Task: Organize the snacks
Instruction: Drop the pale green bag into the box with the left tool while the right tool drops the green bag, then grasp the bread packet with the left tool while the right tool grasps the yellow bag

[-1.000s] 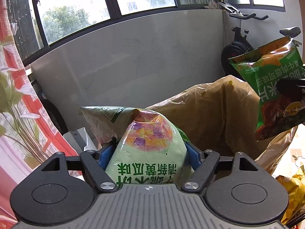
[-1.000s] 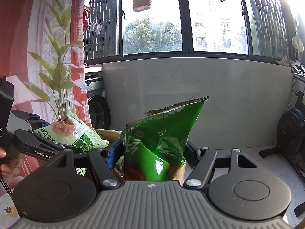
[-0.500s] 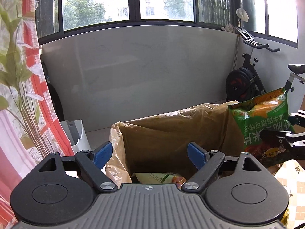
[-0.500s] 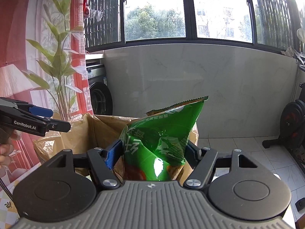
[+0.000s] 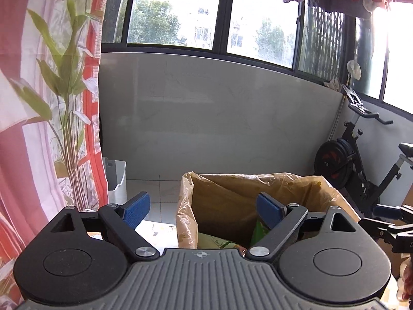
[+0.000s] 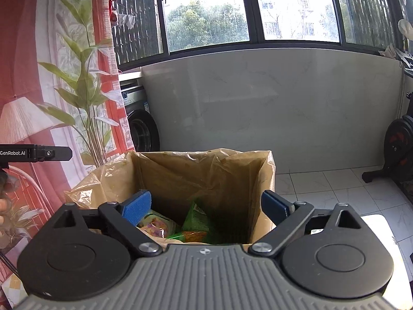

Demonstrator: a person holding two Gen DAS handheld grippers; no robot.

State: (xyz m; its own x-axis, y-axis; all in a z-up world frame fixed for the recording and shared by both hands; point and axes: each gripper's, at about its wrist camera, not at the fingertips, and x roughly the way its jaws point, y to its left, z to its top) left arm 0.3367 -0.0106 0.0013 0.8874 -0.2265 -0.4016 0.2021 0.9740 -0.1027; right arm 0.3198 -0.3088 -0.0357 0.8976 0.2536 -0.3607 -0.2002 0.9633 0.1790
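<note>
A cardboard box lined with a tan plastic bag point(image 6: 206, 170) stands in front of both grippers; it also shows in the left wrist view point(image 5: 232, 193). Inside lie a dark green chip bag point(image 6: 197, 222) and a pale green snack bag point(image 6: 157, 226); only their edges show in the left wrist view point(image 5: 219, 241). My right gripper point(image 6: 206, 208) is open and empty above the box's near rim. My left gripper point(image 5: 204, 209) is open and empty, its left finger outside the box's left wall. The other gripper's tip shows at each view's edge point(image 5: 387, 219).
A red floral curtain with a printed plant point(image 5: 38, 129) hangs at the left. A white bin point(image 5: 116, 178) and a washing machine point(image 6: 139, 126) stand by the grey wall. An exercise bike point(image 5: 348, 155) is at the right. Tiled floor point(image 6: 335, 186) lies beyond the box.
My left gripper let the pale green bag drop into the box, then lifted. My right gripper opened and the dark green chip bag fell into the box.
</note>
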